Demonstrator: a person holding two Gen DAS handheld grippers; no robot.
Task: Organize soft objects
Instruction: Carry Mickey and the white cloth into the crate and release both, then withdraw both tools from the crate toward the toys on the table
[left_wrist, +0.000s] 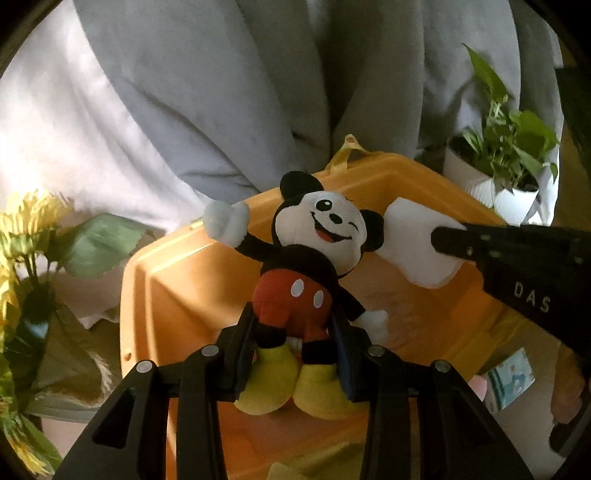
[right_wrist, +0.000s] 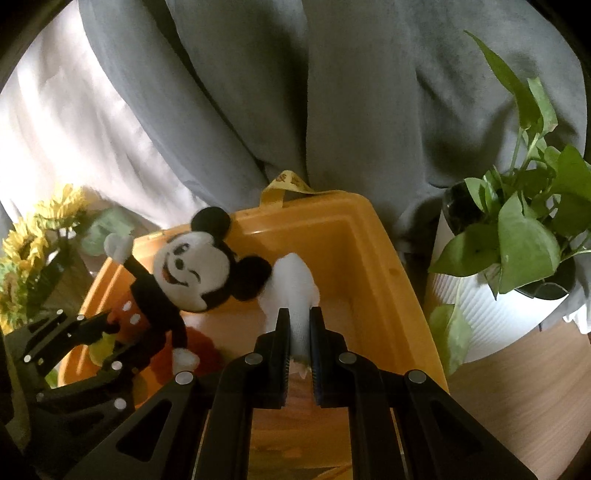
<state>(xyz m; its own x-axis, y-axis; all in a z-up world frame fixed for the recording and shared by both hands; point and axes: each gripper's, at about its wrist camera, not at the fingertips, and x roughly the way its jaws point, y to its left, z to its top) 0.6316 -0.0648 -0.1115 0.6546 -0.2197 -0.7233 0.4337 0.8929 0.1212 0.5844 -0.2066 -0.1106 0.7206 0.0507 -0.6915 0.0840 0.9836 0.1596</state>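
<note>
Backdrop: grey curtain, hanging in folds
Left side: yellow sunflowers
Right side: green leafy plant in white ribbed pot

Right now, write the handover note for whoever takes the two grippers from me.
Left gripper: shut on the mouse plush at its legs, held over the orange bin.
Right gripper: shut on a white soft item, also over the bin.
Done: both soft things picked up and brought to the bin.
Left: lower and release both inside. A red soft thing seems to lie in the bin already.
</note>
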